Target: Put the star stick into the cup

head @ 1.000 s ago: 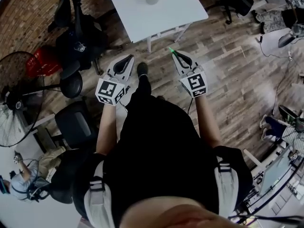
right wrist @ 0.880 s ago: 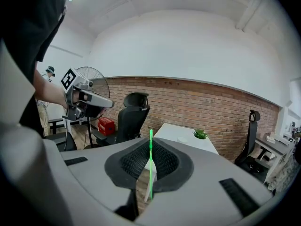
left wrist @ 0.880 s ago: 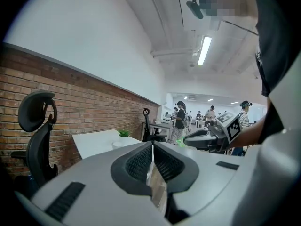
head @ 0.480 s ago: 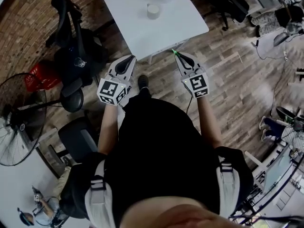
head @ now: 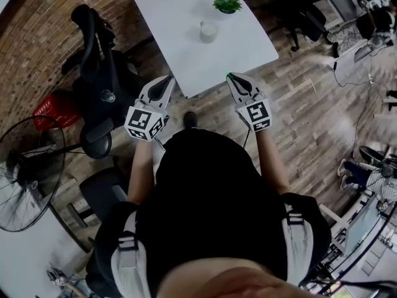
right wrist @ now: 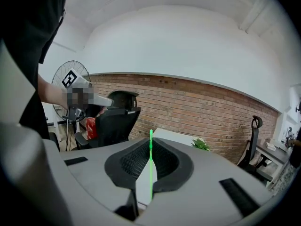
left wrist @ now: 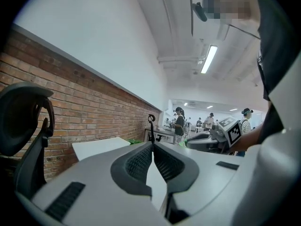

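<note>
Your right tool (right wrist: 151,144) is pinched tight on the thin green star stick (right wrist: 151,171), between its bumpy black pads (right wrist: 135,162). Your left tool (left wrist: 152,146) is squeezed together on nothing. Ahead of both tools, the round white cup (head: 209,31) sits on the smooth white tabletop (head: 173,42).

A: What is the right gripper (right wrist: 150,144) made of?
B: Smooth matt grey plastic shell; black ribbed pads (right wrist: 134,162), rubbery-looking; the star stick (right wrist: 151,160) is bright green, seemingly glossy plastic.
A: And round about?
B: Tabletop (head: 180,36) smooth matt white; floor (head: 310,98) worn wood planks; wall (right wrist: 202,108) rough red brick.
</note>
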The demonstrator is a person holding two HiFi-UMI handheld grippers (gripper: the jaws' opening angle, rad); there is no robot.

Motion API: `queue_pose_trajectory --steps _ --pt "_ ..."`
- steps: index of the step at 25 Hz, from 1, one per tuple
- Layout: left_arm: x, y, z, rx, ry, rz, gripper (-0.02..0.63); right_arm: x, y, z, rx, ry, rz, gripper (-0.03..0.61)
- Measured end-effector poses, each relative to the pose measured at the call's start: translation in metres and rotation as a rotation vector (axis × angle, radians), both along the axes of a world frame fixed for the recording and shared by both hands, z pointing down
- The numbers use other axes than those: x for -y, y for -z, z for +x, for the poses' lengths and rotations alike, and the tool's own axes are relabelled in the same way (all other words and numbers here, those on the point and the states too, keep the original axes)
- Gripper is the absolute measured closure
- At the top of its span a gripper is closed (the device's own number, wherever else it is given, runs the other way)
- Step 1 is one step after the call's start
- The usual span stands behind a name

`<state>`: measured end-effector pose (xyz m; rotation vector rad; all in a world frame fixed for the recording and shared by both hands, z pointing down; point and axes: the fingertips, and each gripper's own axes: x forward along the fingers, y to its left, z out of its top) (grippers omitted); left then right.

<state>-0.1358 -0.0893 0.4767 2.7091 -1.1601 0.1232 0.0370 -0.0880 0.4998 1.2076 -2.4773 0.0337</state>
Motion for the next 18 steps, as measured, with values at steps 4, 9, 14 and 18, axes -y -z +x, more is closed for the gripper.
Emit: queue_pose_trajectory --steps 4,9,14,18 --pt "0.020 -0.009 -0.011 -0.004 0.003 -0.012 0.584 0.023 -0.005 -0.009 0.006 -0.008 -0.004 0.569" --pt "0.043 -0.013 -0.023 -0.005 -0.005 -0.024 0.584 0.047 -0.007 -0.013 0.027 -0.046 -0.003 0.569" --pt "0.058 -0.017 -0.026 0.001 -0.021 -0.028 0.584 0.063 -0.011 -0.015 0.040 -0.069 0.000 0.569" --pt "0.067 -0.020 -0.024 0.013 -0.034 -0.039 0.584 0.077 -0.011 -0.013 0.053 -0.086 0.001 0.568"
